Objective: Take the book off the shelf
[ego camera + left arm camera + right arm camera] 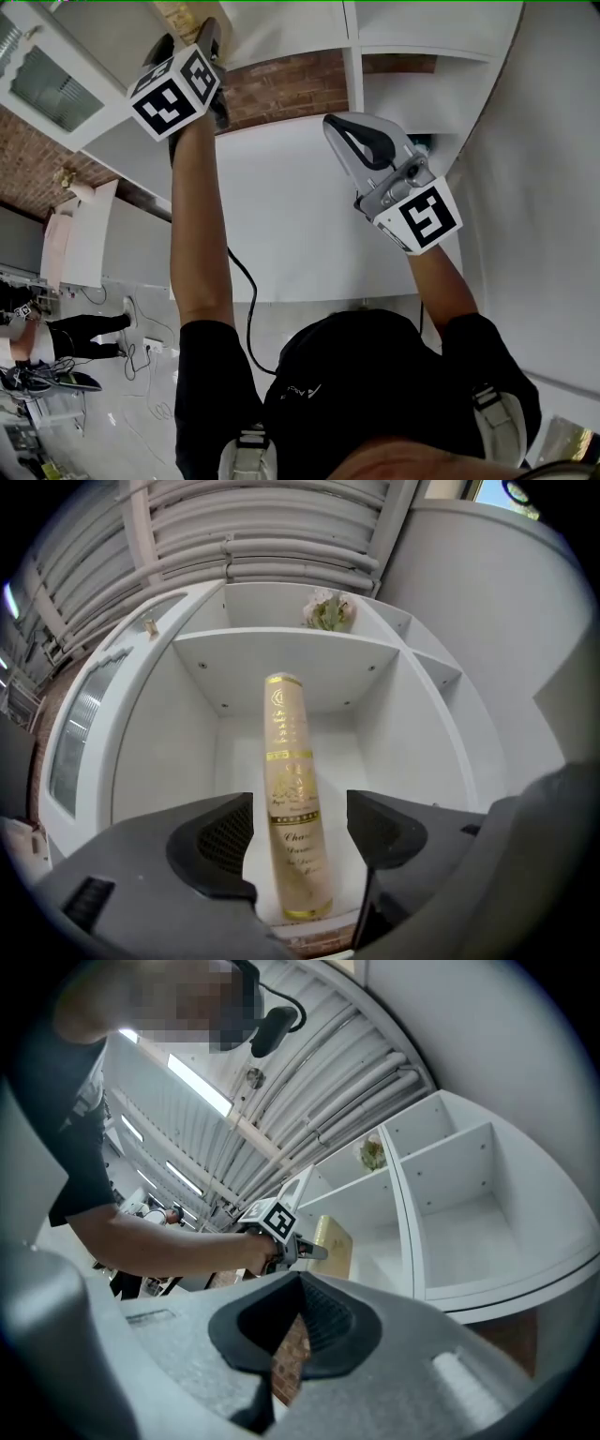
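Evidently the left gripper's pads [223, 838] stand spread, one on each side of the book [292, 789], with a sliver of white showing between each pad and the cover, so the left gripper [300, 834] brackets the book without pressing on it. The book stands upright on its lower edge, spine toward the jaws, its long axis running up and away and leaning slightly left at the top. It is alone in the middle compartment [178, 761] of the white shelf unit [281, 647], near the front lip.

A grasp would need only the jaws brought together where they are, then a straight pull outward.

The right gripper [298, 1335] has its jaws closed on nothing and hangs well to the side, pointing across at the shelf, so the left is plainly the nearer one.
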A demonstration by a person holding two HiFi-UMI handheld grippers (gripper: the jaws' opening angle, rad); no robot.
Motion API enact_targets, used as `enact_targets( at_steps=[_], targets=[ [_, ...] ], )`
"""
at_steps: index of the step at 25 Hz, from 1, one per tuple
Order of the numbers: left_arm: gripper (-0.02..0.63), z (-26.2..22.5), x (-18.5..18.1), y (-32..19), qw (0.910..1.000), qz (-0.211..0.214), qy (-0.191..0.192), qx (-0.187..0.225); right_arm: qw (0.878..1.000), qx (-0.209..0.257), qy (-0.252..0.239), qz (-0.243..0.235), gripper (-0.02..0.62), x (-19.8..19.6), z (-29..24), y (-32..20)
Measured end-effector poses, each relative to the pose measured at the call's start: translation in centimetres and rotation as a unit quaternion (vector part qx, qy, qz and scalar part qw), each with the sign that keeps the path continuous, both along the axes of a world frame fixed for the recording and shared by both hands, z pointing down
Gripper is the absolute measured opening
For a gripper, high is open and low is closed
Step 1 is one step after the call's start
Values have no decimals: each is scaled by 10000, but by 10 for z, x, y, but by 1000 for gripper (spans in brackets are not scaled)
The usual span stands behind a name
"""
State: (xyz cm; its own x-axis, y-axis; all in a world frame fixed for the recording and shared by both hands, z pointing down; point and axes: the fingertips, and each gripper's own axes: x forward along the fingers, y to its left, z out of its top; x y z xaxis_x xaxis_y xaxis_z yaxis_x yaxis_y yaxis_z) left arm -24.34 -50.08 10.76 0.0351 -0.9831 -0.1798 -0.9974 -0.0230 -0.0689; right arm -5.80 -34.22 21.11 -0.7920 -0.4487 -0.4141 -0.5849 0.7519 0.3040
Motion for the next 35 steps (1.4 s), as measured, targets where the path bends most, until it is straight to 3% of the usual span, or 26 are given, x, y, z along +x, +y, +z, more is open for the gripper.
enact_targets(
  at_steps=[12, 17, 23, 35],
  targets=[
    [304, 11, -1, -51, 9972, -224, -280, -656, 9997, -100, 59, 220, 2, 12, 11, -2],
    [228, 12, -4, -51, 9970, -341, -214, -668, 9995, -2, 82, 296, 2, 17, 14, -2],
    [198, 8, -7, -42, 9983, -345, 43, -463, 9993, -196, 67, 318, 2, 17, 15, 3],
    [193, -7, 0, 27, 9993, 167, 267, 223, 9992, 15, 53, 384, 2, 13, 8, 16]
  ],
)
